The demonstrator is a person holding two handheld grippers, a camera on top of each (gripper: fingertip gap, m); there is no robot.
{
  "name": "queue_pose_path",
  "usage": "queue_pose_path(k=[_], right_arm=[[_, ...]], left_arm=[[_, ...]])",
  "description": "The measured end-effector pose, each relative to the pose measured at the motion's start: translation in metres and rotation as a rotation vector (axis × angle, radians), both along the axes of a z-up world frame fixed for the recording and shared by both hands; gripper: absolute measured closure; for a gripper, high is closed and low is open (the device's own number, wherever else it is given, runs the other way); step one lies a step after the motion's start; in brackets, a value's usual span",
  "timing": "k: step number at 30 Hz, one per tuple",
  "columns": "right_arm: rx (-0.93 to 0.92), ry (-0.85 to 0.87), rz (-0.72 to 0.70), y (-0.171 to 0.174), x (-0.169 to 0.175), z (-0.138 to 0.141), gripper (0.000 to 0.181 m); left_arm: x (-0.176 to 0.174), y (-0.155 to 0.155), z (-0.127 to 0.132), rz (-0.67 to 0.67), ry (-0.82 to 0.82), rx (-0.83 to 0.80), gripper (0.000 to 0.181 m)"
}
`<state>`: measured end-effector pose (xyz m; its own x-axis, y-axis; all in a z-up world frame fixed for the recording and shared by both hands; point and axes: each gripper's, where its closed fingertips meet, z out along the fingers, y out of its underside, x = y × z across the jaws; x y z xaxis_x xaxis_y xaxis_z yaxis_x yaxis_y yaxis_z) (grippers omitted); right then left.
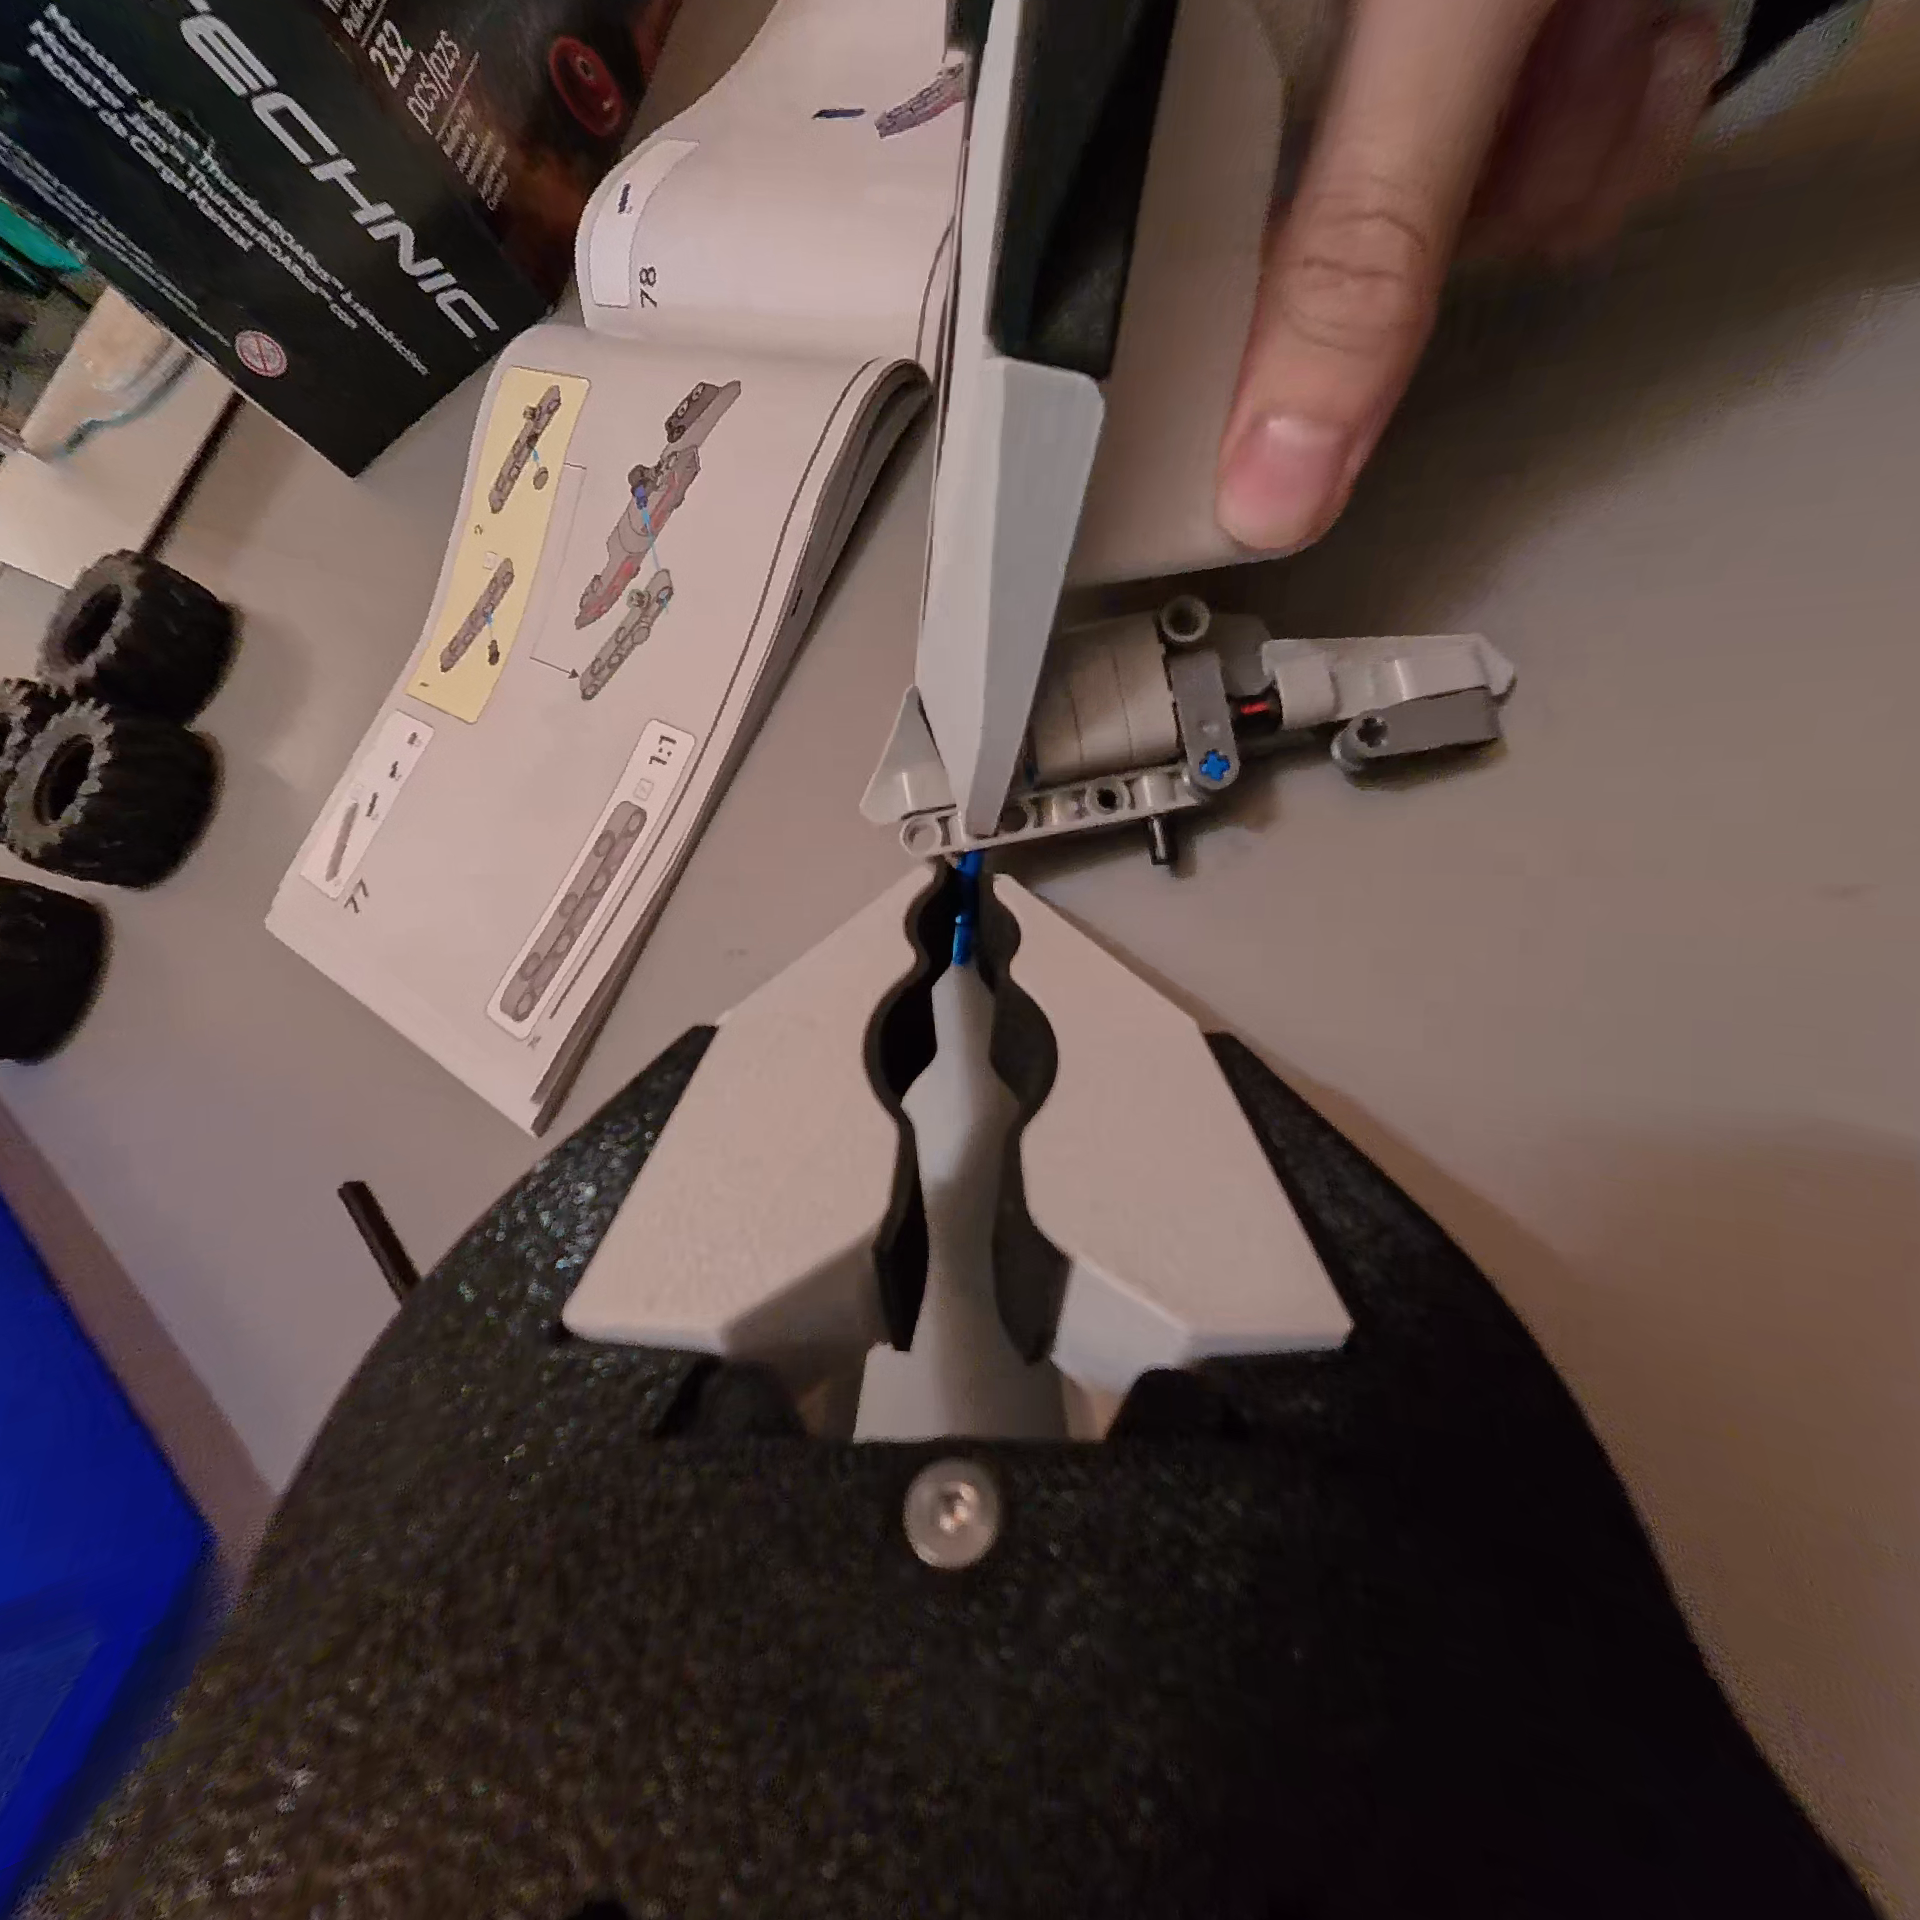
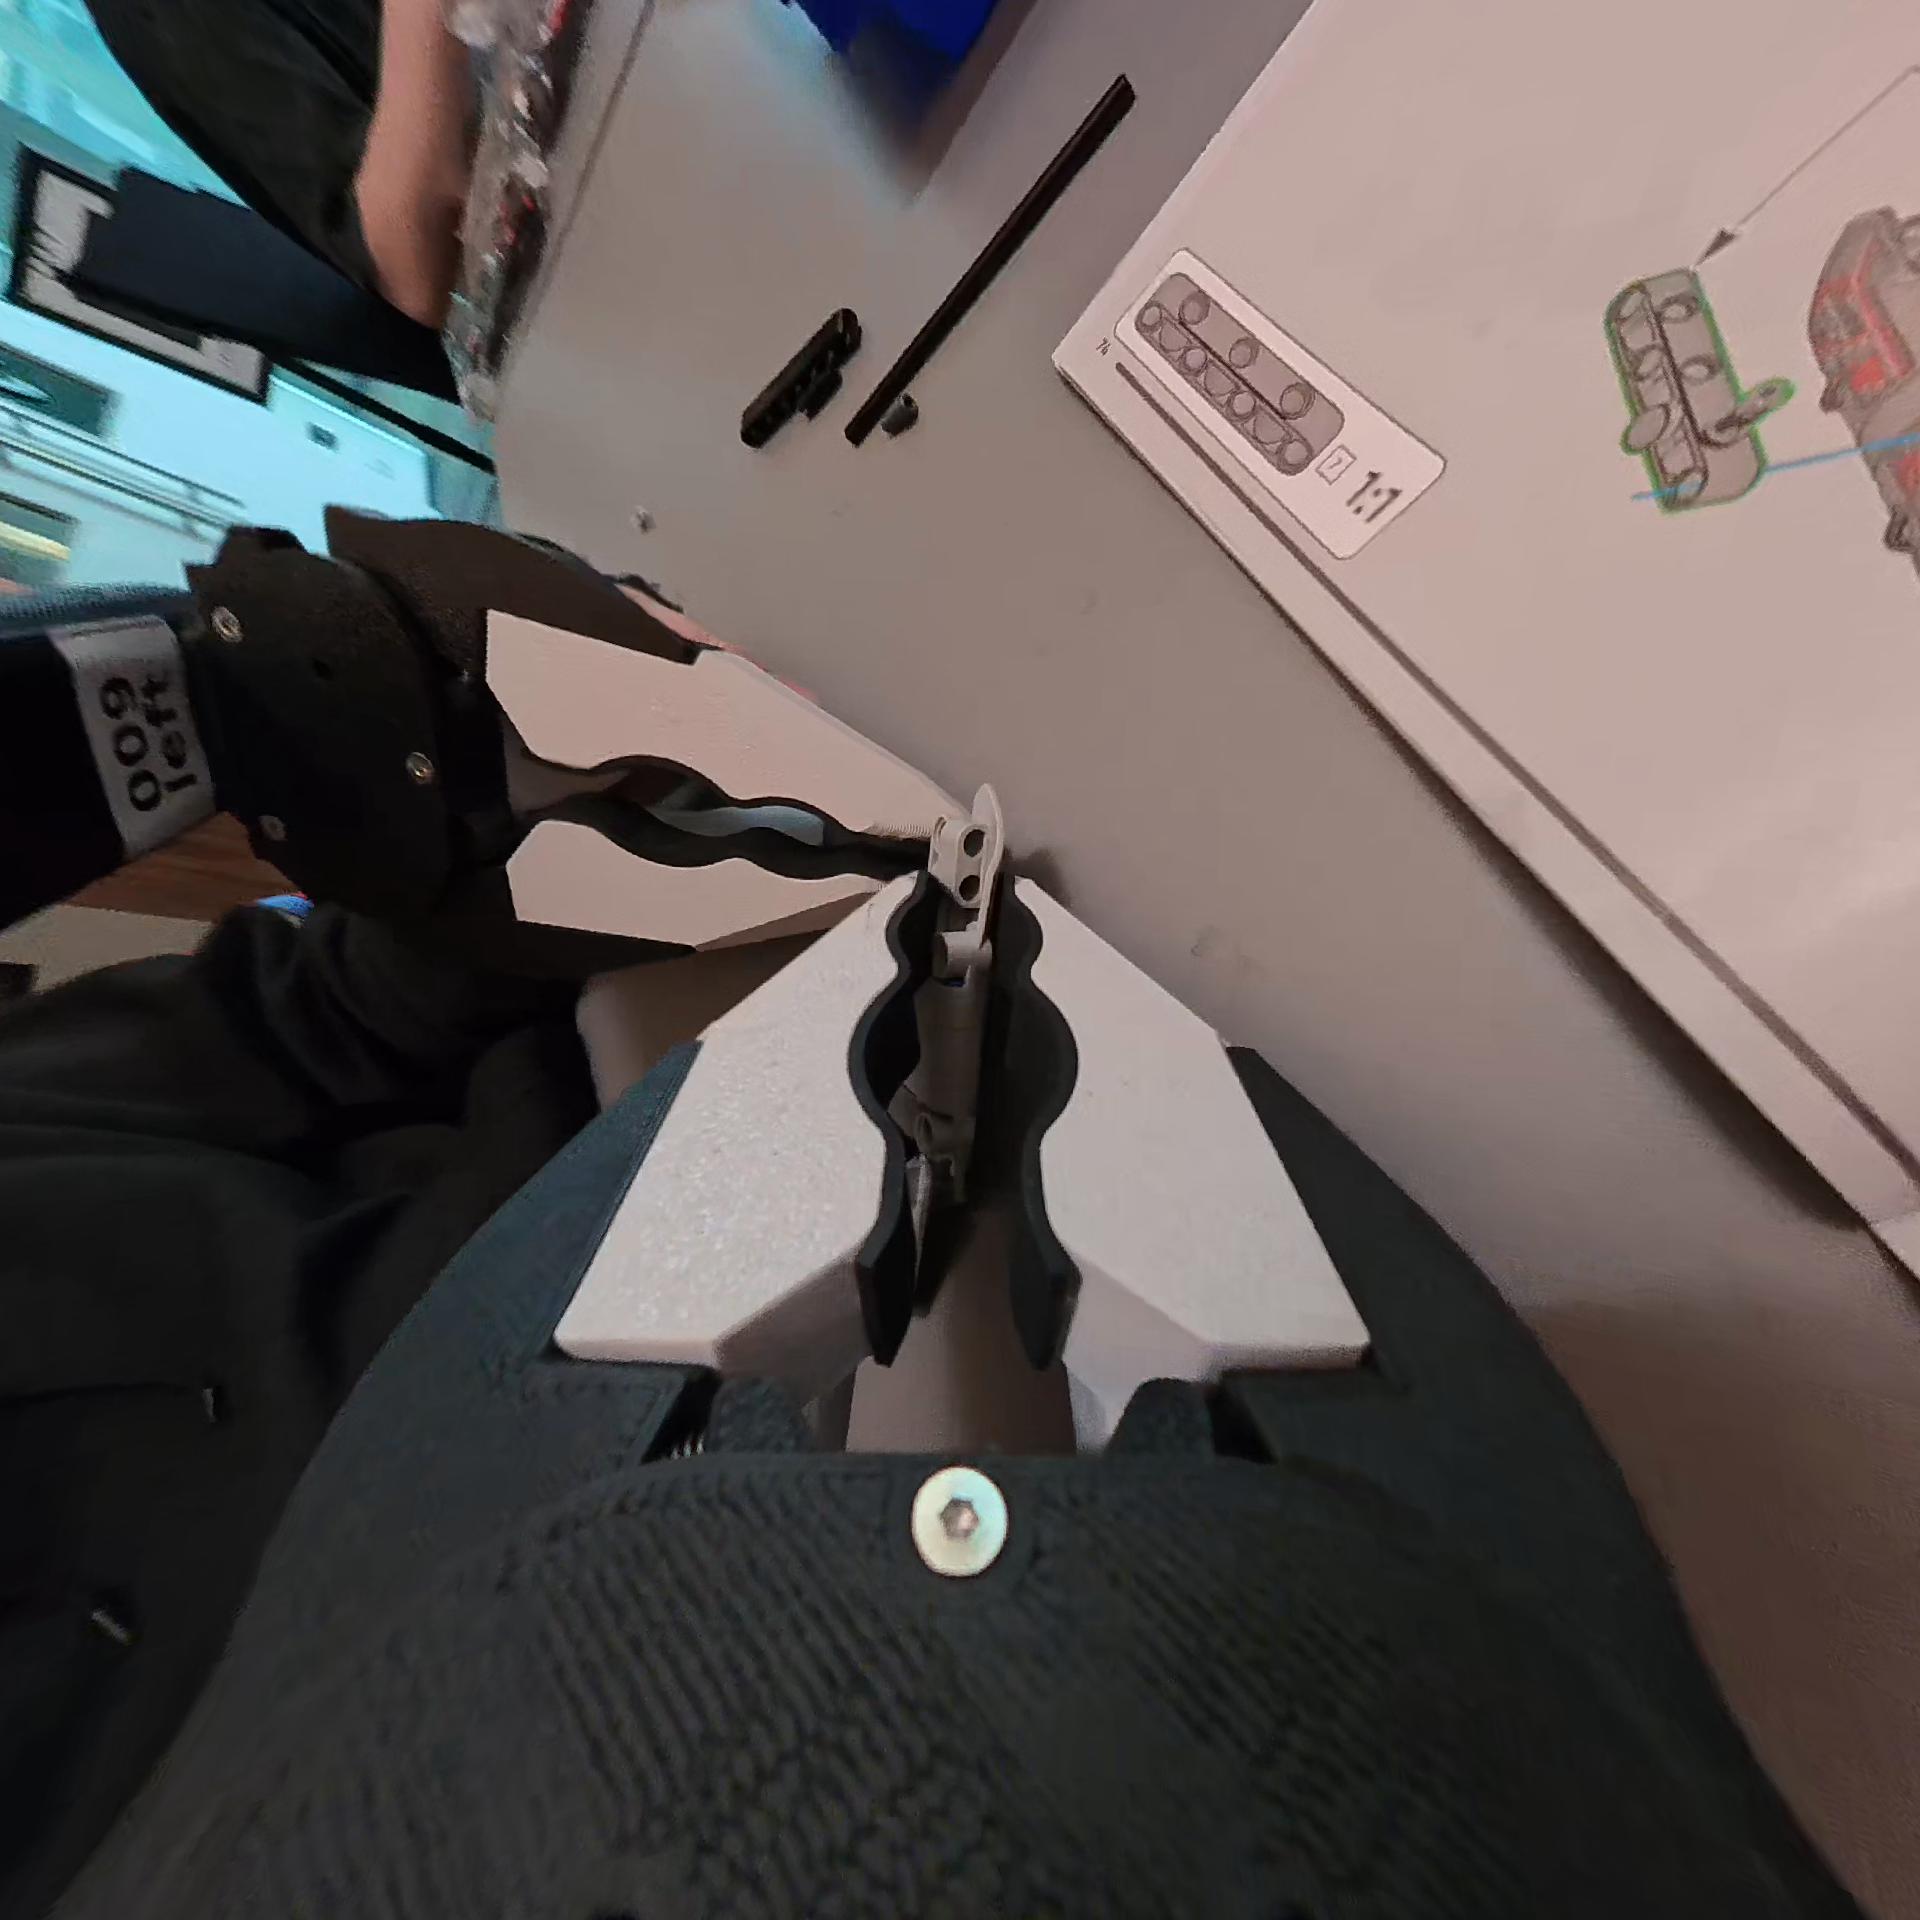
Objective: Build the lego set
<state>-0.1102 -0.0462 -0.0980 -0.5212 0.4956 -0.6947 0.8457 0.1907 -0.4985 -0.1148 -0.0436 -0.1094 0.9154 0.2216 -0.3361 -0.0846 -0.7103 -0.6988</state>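
My left gripper (image 1: pixel 961 894) is shut on a small blue pin (image 1: pixel 963 914), held at the end of the grey lego assembly (image 1: pixel 1195 717). The assembly's grey beam with holes (image 1: pixel 1049 810) faces the pin's tip. My right gripper (image 2: pixel 961 904) is shut on the grey assembly (image 2: pixel 966 852) and holds it on the table; it comes down from above in the left wrist view (image 1: pixel 997 582). The left gripper shows at the left of the right wrist view (image 2: pixel 894 847), its tips touching the assembly's end.
The open instruction booklet (image 1: pixel 582 665) lies left of the assembly, also in the right wrist view (image 2: pixel 1558 520). The black set box (image 1: pixel 270 208) stands behind it. Black tyres (image 1: pixel 104 748) sit at the far left. A black axle (image 2: pixel 987 260) and a black beam (image 2: pixel 800 379) lie on the table. A person's finger (image 1: pixel 1330 312) rests by the right gripper. Only a small space, under 4 cm, lies between the two pairs of fingers.
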Motion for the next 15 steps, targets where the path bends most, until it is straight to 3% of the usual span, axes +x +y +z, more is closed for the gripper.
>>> queue_pose_path(k=[6,10,15], right_arm=[[-0.148,-0.048,-0.040,-0.0004,-0.0014,0.0002,0.170],[-0.124,-0.009,-0.054,-0.0004,-0.0026,0.0000,0.170],[0.009,0.102,-0.102,-0.0017,-0.0038,0.0000,0.170]], left_arm=[[-0.0033,-0.0008,0.0009,0.004,0.078,-0.040,0.181],[-0.0056,-0.0018,0.0009,0.019,0.131,-0.089,0.181],[-0.0053,-0.0042,0.0002,0.048,0.069,-0.104,0.181]])
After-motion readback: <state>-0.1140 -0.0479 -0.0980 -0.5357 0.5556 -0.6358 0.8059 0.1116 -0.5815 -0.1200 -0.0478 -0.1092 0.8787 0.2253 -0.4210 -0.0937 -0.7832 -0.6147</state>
